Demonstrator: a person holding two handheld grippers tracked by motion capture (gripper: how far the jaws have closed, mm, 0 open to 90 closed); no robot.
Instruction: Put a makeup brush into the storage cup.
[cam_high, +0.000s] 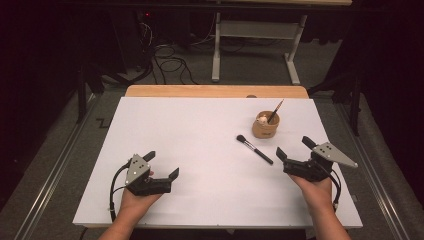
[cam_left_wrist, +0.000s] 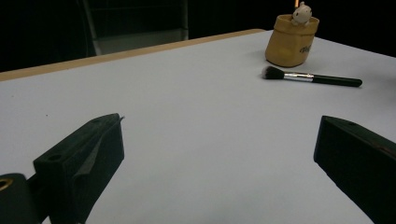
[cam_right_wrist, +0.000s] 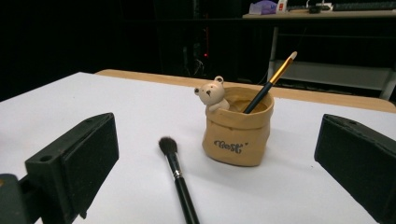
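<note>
A tan bag-shaped pot (cam_high: 265, 125) (cam_right_wrist: 237, 126) (cam_left_wrist: 291, 40) with a small bear figure on its rim stands at the table's right. A thin brush (cam_high: 275, 111) (cam_right_wrist: 270, 83) leans inside it. A black-handled makeup brush (cam_high: 254, 148) (cam_right_wrist: 177, 175) (cam_left_wrist: 310, 77) lies flat on the white table (cam_high: 200, 150) just in front of the pot. My right gripper (cam_high: 295, 148) (cam_right_wrist: 215, 168) is open, close behind that brush. My left gripper (cam_high: 161, 164) (cam_left_wrist: 219, 163) is open at the near left with nothing between its jaws.
The white sheet covers a wooden tabletop (cam_high: 215, 91) whose far edge shows. Beyond it stand a desk frame (cam_high: 255, 45) and cables (cam_high: 170, 62) on the floor. A rail (cam_high: 45, 180) runs along the table's left side.
</note>
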